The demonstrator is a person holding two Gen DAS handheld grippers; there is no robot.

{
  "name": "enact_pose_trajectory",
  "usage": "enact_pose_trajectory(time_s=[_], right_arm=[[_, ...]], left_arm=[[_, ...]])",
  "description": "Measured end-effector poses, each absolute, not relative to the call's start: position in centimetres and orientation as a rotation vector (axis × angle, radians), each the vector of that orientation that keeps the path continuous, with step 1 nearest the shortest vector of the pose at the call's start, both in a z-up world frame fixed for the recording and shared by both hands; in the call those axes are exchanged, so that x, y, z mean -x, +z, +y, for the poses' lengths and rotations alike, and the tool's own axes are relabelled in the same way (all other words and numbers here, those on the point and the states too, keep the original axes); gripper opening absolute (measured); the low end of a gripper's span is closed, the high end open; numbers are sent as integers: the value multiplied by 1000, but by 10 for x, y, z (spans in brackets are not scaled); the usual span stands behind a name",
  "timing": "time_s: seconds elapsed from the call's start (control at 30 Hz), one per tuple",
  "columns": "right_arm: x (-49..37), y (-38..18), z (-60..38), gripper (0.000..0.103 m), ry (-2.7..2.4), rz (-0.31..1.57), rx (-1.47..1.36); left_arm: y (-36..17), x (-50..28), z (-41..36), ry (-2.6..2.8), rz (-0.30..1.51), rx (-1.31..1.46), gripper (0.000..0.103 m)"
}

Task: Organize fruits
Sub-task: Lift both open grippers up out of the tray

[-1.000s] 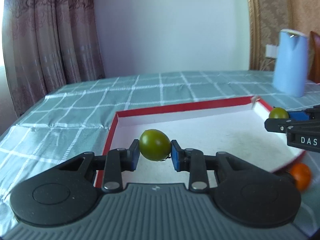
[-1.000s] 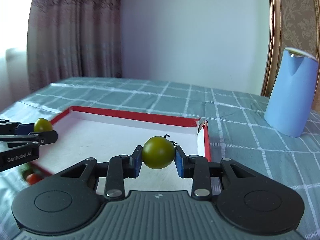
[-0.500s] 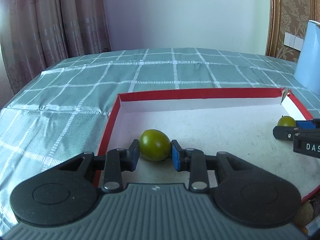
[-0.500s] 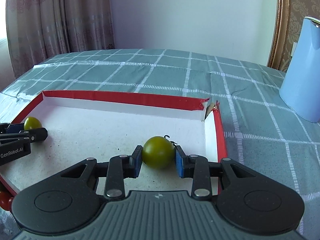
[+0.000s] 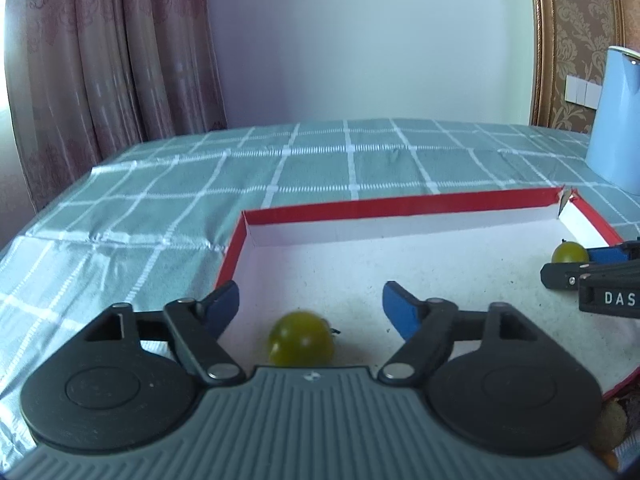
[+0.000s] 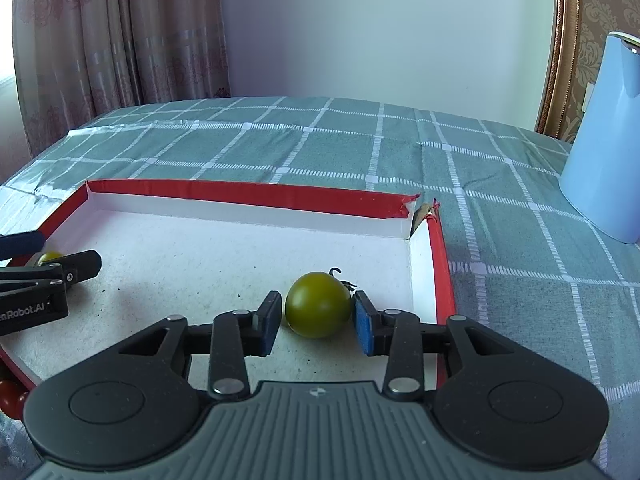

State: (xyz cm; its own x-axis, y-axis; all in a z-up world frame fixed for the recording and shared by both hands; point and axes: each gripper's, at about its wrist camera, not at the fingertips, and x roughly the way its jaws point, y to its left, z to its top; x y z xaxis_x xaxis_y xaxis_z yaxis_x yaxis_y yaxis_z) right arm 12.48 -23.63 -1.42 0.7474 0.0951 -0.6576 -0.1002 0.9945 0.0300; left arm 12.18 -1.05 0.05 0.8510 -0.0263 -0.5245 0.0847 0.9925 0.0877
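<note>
A green checked cloth covers the tabletop [image 5: 320,160]. Nearest, our left gripper [image 5: 311,307] is opening, jaws wide, its green tomato [image 5: 301,339] lying free on the red-rimmed tray [image 5: 400,202]. Our right gripper [image 6: 316,322] is opening, its tomato [image 6: 319,310] between barely parted pads. Beyond stands a blue jug [image 6: 604,140].

From my left camera, at three o'clock, my right gripper [image 5: 568,264] carries white letters "DAS", cut by the edge. From my right camera, at nine o'clock, my left gripper [image 6: 48,258] reads "enRobot.AI", its start cropped.
</note>
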Motion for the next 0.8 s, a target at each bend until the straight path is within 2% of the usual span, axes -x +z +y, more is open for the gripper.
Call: enact_pose_trajectory(time_s=[0.1,0.27,0.8], right_arm=[[-122,-14,-239,46,108,710,-5],[-110,-6,-248,54,95,665,-43],[-37,1,-264,59,107,564,-119]], left_arm=[[4,-113,-8,-58,517,-108,91],[9,-89,10,-44,456,-62,96],[-2,-37,68,7,484,88,103]])
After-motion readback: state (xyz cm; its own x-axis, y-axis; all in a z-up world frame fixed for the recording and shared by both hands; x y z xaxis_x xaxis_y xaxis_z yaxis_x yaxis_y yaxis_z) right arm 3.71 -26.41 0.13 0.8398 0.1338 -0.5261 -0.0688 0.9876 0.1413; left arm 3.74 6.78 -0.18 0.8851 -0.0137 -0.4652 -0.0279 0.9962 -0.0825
